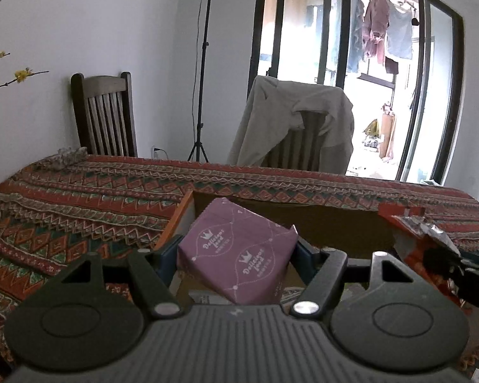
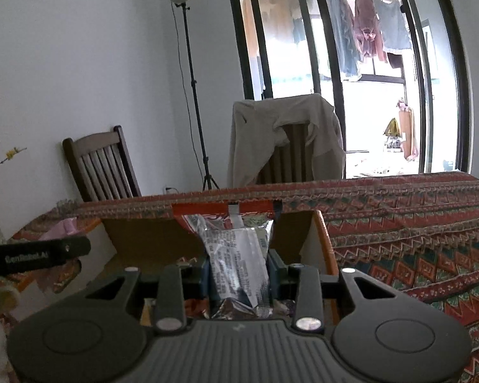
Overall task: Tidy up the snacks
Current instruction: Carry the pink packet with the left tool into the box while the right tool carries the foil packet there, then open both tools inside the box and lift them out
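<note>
Left wrist view: left gripper (image 1: 237, 257) clamped on a mauve rectangular cardboard snack box printed with white crowns and lettering (image 1: 236, 255); blue pads press its two sides, box tilted with one corner pointing away from the gripper. Just beyond and below the box, an open brown cardboard carton with orange outer walls (image 1: 319, 223) sits on a table covered with a red, green and cream zigzag-patterned cloth (image 1: 95, 198). To the gripper's right, the other tool's black body shows at the frame edge, with a silver packet end above it. Beyond the table: a dark wooden slat-back chair (image 1: 103, 115) and a second chair draped with a beige jacket (image 1: 290, 124). Right wrist view: right gripper (image 2: 237, 273) clamped on a silver foil snack packet with small dark print and an orange-red top edge (image 2: 236, 255), held upright between the pads, directly in front of the carton's (image 2: 324, 242) open interior. To the gripper's left, the left tool's black arm and a sliver of mauve box (image 2: 67, 225).
</note>
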